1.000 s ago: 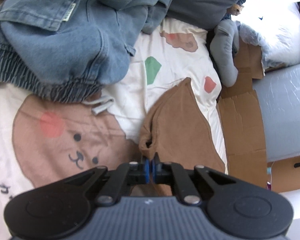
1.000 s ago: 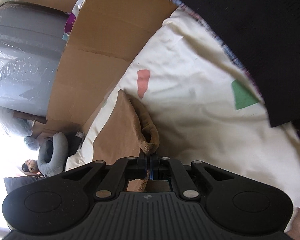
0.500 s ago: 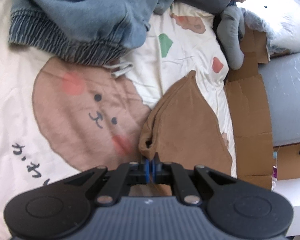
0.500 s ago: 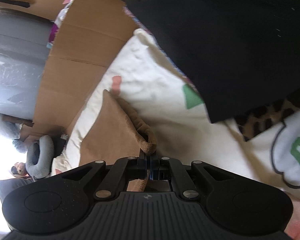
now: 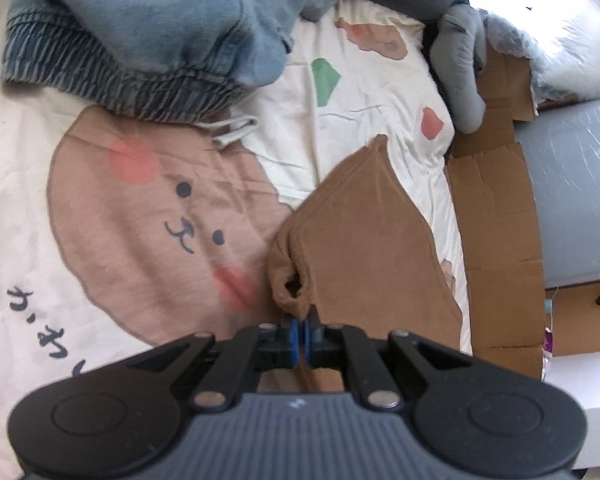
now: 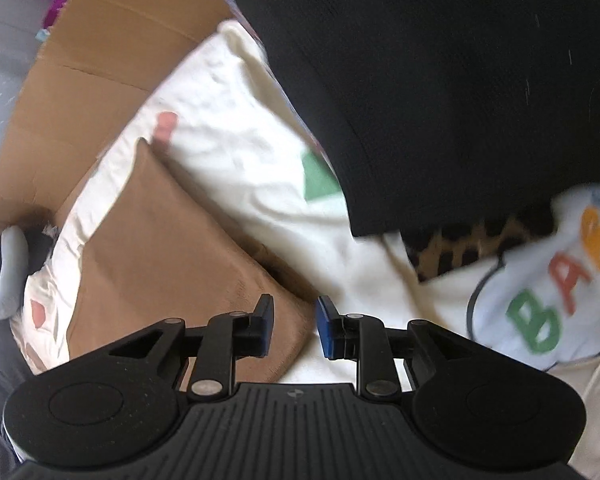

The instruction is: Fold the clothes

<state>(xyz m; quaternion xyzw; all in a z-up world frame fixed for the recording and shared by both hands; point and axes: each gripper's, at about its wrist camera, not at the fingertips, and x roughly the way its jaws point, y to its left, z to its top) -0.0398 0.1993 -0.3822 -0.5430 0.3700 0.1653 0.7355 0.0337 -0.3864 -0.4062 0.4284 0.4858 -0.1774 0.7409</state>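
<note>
A brown garment (image 5: pixel 364 232) lies folded on the cream bedsheet (image 5: pixel 364 96) printed with a bear face. My left gripper (image 5: pixel 303 326) is shut on the garment's near corner, where the cloth bunches into a small loop. In the right wrist view the same brown garment (image 6: pixel 160 248) lies flat, its near corner under my right gripper (image 6: pixel 294 330). That gripper is open, its blue pads apart, with nothing between them.
Blue denim clothes (image 5: pixel 140 28) are heaped at the far left of the bed. A black garment (image 6: pixel 440 80) and a white cloth with coloured letters (image 6: pixel 548 304) lie to the right. Flattened cardboard (image 5: pixel 496 248) and a grey neck pillow (image 5: pixel 458 68) sit by the bed's edge.
My right gripper has opened and let go of the brown garment's corner, which now lies flat. Both grippers have drawn back towards the near side; the left keeps its hold.
</note>
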